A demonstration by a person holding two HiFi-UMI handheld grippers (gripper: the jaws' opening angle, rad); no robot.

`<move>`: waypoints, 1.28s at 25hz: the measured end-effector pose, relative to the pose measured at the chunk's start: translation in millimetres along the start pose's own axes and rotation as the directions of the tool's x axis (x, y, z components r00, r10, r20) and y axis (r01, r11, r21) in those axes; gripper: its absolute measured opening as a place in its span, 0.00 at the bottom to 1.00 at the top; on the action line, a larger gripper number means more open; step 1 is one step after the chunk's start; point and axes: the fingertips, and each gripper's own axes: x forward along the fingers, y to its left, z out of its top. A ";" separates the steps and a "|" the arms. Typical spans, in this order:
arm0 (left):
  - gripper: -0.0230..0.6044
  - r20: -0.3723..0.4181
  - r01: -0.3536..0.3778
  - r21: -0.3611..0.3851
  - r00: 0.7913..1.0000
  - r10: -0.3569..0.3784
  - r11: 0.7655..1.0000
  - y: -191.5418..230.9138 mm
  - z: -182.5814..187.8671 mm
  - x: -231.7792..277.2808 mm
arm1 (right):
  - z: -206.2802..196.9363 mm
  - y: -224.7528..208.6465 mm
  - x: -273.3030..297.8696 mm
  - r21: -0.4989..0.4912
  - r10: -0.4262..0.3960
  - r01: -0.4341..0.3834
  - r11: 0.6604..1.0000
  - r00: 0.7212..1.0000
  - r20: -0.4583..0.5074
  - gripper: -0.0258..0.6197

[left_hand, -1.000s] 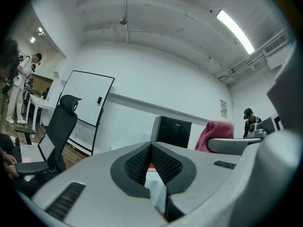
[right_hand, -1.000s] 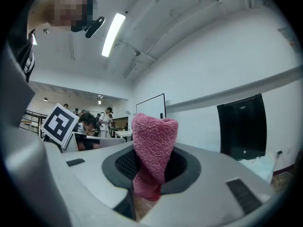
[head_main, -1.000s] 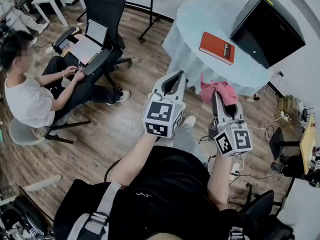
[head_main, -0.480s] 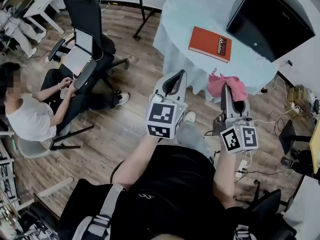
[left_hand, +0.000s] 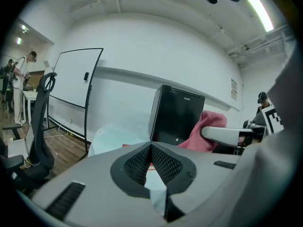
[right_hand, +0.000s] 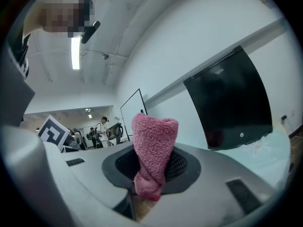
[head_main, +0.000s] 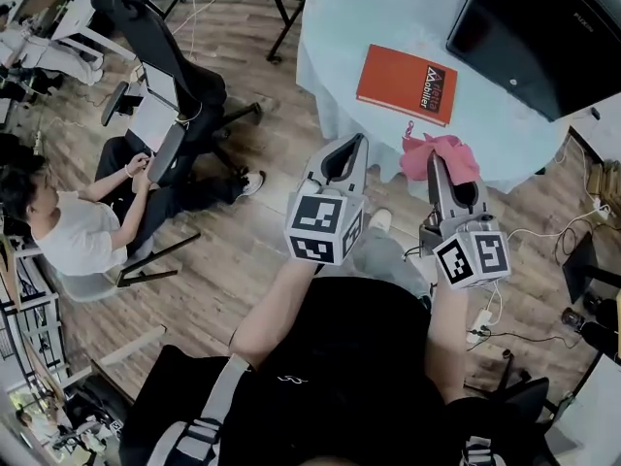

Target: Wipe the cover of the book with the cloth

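The book (head_main: 406, 83) is our landmark. It lies flat and closed on the round table (head_main: 340, 27), an orange-red hardcover with a smooth, slightly glossy cover and white lettering near its right end. Behind the book stands a black cabinet (head_main: 543, 27), near it but apart.

Our right gripper (head_main: 449, 178) is on the near side of the book, pointing toward it. Its jaws are pinched tight on the cloth (head_main: 441, 155), a pink terry rag that is soft and nubbly. The cloth bunches into a rounded wad above the ribbed pads and reaches no farther than the table's near edge, not touching the book.

From this gripper the book lies ahead and a little to the left. The book's long axis runs crosswise to the way the jaws point, tilted slightly down at its right end. So we judge that the coming stroke calls for a reach forward and then a sweep along that axis.

Our left gripper (head_main: 347, 149) is about as near to the book, off its left end. Its mesh-textured pads are brought together at the tips, with nothing between them.
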 end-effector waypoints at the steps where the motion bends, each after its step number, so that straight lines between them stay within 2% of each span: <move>1: 0.06 -0.008 0.016 -0.018 1.000 -0.016 1.000 -4.8 0.8 9.7 | 3.7 -9.7 4.1 0.007 0.004 -0.004 1.000 1.000 -0.001 0.20; 4: 0.06 -0.022 0.045 -0.048 0.999 -0.046 0.998 -14.3 6.4 32.8 | 17.8 -28.8 16.1 0.008 0.028 -0.028 1.000 1.000 0.002 0.20; 7: 0.06 -0.013 0.033 -0.031 0.999 -0.034 0.999 -15.1 15.9 45.7 | 27.0 -34.8 23.9 -0.007 0.057 -0.057 0.998 0.998 0.007 0.20; 13: 0.06 0.000 0.012 -0.051 1.000 -0.012 0.999 -10.9 24.1 60.3 | 29.3 -40.4 35.4 -0.014 0.089 -0.089 0.996 0.996 -0.024 0.20; 17: 0.06 -0.034 0.003 -0.086 0.999 -0.006 0.996 -1.0 12.2 72.2 | 13.0 -40.0 46.1 -0.013 0.100 -0.101 0.995 0.992 -0.079 0.20; 21: 0.06 -0.082 -0.017 -0.120 0.997 0.007 0.993 18.4 -1.4 87.2 | -7.9 -44.6 56.4 -0.062 0.069 -0.080 0.995 0.984 -0.166 0.20; 26: 0.06 -0.127 0.017 -0.153 0.991 -0.037 0.988 19.6 -9.9 120.3 | -15.1 -67.6 81.0 -0.040 0.019 -0.028 0.999 0.976 -0.216 0.20; 29: 0.06 -0.152 0.022 -0.157 0.987 -0.046 0.987 25.2 -11.2 138.7 | -20.0 -65.5 106.8 -0.032 0.037 -0.046 0.998 0.969 -0.243 0.20; 32: 0.06 -0.178 -0.004 -0.173 0.984 -0.027 0.985 44.0 -10.7 152.7 | -30.3 -61.9 127.4 -0.005 0.062 -0.066 0.998 0.959 -0.277 0.20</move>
